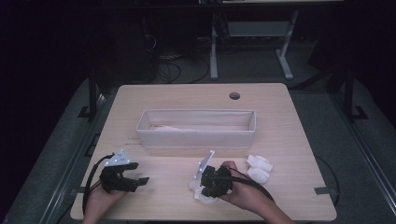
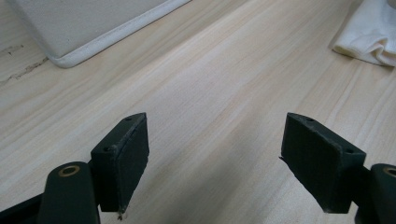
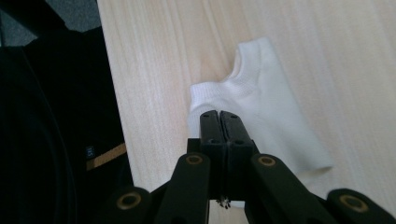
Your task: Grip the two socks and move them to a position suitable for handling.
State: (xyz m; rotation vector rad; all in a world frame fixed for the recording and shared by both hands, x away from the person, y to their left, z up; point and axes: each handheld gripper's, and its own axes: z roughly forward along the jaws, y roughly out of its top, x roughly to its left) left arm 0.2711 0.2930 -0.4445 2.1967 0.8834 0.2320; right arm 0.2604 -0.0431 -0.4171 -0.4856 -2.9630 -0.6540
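Left to right: my left gripper rested with jaws spread over bare table near the front edge. My right gripper, jaws pressed together, sat over the white sock by that edge, whether pinching it I cannot tell.

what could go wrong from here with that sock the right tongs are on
1. The right tongs are shut at the very edge of the white sock; if they pinch only a thin fold, it may slip out on lifting.
2. The sock lies close to the table's near edge, so a drag that way might pull it off.
3. The fabric bin has tall walls; a dangling sock may catch the rim.
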